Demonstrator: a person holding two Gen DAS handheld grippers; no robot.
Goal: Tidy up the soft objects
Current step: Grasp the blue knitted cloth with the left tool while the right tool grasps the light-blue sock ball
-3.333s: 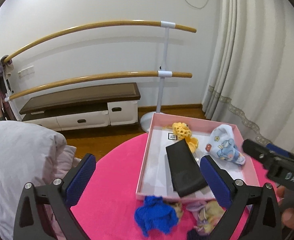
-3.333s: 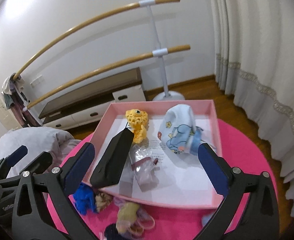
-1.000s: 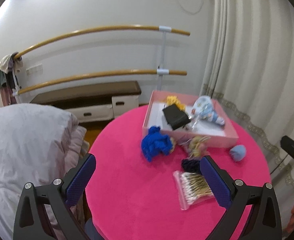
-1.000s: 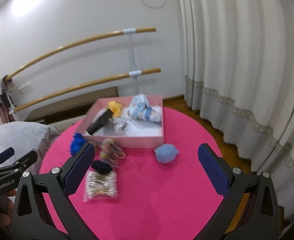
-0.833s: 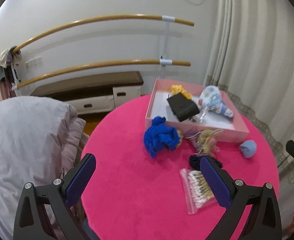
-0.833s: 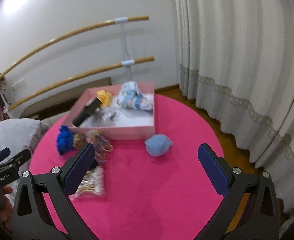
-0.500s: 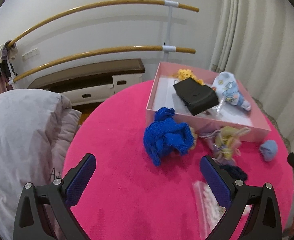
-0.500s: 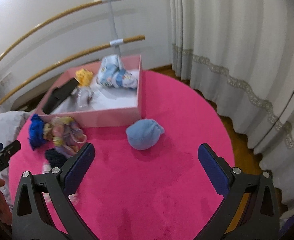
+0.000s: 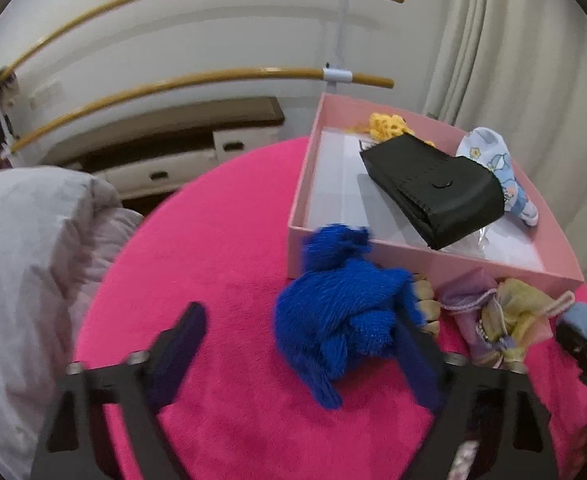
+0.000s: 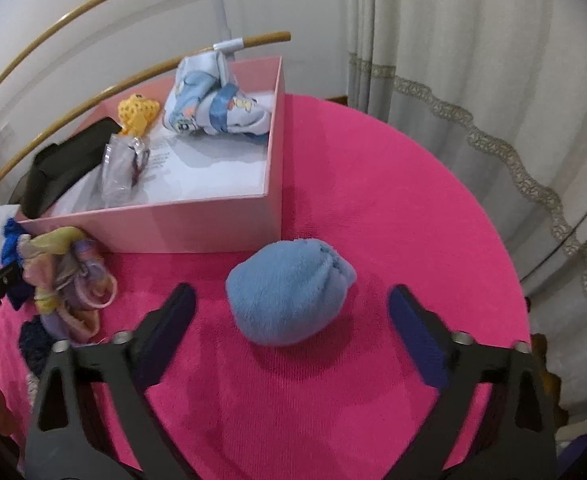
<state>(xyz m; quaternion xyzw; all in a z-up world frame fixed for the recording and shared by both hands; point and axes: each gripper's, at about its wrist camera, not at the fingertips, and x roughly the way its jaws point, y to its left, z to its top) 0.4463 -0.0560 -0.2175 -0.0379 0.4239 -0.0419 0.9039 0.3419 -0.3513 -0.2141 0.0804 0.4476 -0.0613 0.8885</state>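
A blue knitted bundle lies on the pink round table against the pink box. My left gripper is open, its right finger beside the bundle. A light blue plush ball lies in front of the box's corner. My right gripper is open and empty, its fingers either side of the ball, just short of it. The box holds a black pouch, a yellow crochet piece, a patterned sock bundle and a clear bag.
A pastel scrunchie pile lies left of the ball, also in the left wrist view. A grey duvet sits left of the table. Wooden barre rails and curtains stand behind.
Both grippers have moved down and forward toward the table. The blue bundle and the plush ball are much closer now. Nothing was gripped.
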